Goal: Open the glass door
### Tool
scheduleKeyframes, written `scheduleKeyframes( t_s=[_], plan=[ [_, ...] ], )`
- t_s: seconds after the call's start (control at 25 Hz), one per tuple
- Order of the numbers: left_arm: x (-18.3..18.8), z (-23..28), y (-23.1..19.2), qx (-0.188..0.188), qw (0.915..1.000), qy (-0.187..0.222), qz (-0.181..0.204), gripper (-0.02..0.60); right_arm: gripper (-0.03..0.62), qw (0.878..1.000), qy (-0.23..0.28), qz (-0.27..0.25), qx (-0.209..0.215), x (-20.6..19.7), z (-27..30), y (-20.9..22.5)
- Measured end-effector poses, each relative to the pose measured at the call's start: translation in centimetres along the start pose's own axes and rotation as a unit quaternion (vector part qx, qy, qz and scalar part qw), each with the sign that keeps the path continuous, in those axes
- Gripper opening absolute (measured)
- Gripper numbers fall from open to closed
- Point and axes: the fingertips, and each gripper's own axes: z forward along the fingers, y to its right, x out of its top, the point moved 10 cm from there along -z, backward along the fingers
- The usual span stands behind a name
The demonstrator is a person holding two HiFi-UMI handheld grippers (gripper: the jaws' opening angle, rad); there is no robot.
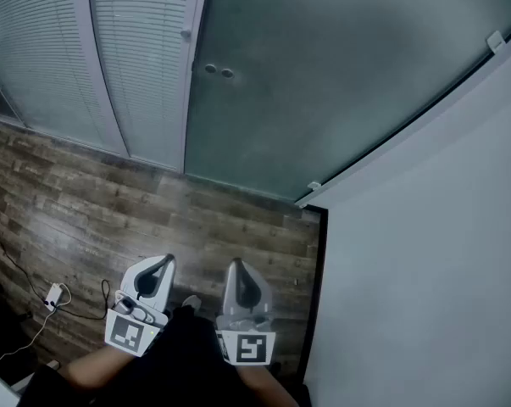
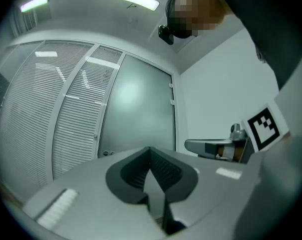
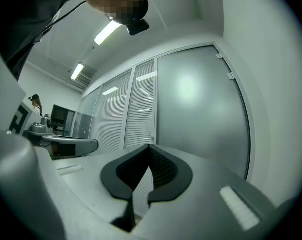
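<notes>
The frosted glass door point(image 1: 340, 75) stands closed ahead, with two small round fittings point(image 1: 218, 72) near its left edge and hinges on the right by the white wall. My left gripper point(image 1: 165, 263) and right gripper point(image 1: 236, 266) hang side by side low over the wooden floor, well short of the door. Both are shut with nothing between the jaws. In the left gripper view the left gripper point(image 2: 151, 151) faces the door point(image 2: 140, 109), with the right gripper point(image 2: 208, 147) beside it. In the right gripper view the right gripper point(image 3: 149, 149) also faces the door point(image 3: 201, 109).
Panels with white slatted blinds point(image 1: 128, 49) stand left of the door. A white wall point(image 1: 433, 278) runs along the right. A white plug and cable point(image 1: 54, 295) lie on the wooden floor point(image 1: 153, 214) at the left. A person point(image 3: 35, 103) and a monitor point(image 3: 60, 118) show far off.
</notes>
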Motion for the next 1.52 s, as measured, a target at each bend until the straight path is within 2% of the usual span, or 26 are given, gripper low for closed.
scheduleKeyframes(
  t_s=[0.36,0.52,0.72,0.96,1.32,1.52],
  plan=[
    [-0.3,0.0,0.7,0.008,1.0000,0.005,-0.002,0.000,0.000,1.000,0.013,0.013,0.017,0.1,-0.2,0.8],
    [-0.5,-0.3,0.6,0.013,0.9996,0.025,0.004,0.000,0.002,0.999,-0.003,0.035,0.003,-0.8,-0.8,1.2],
    [-0.8,-1.0,-0.1,0.037,0.9992,0.014,0.002,0.000,0.002,0.999,-0.015,0.046,0.008,-1.7,-1.0,1.2],
    [-1.1,0.3,-0.7,0.017,0.9996,0.019,-0.008,0.000,0.002,0.999,-0.018,0.049,0.008,-2.0,0.2,1.3],
    [-1.0,6.3,-4.4,-0.021,0.9996,-0.004,-0.020,0.000,0.002,0.997,-0.044,0.054,-0.017,-2.0,5.8,3.0],
    [-1.5,9.5,-7.6,-0.024,0.9990,-0.018,-0.033,0.000,0.002,0.997,-0.060,0.043,-0.029,-2.1,10.0,3.3]
  ],
)
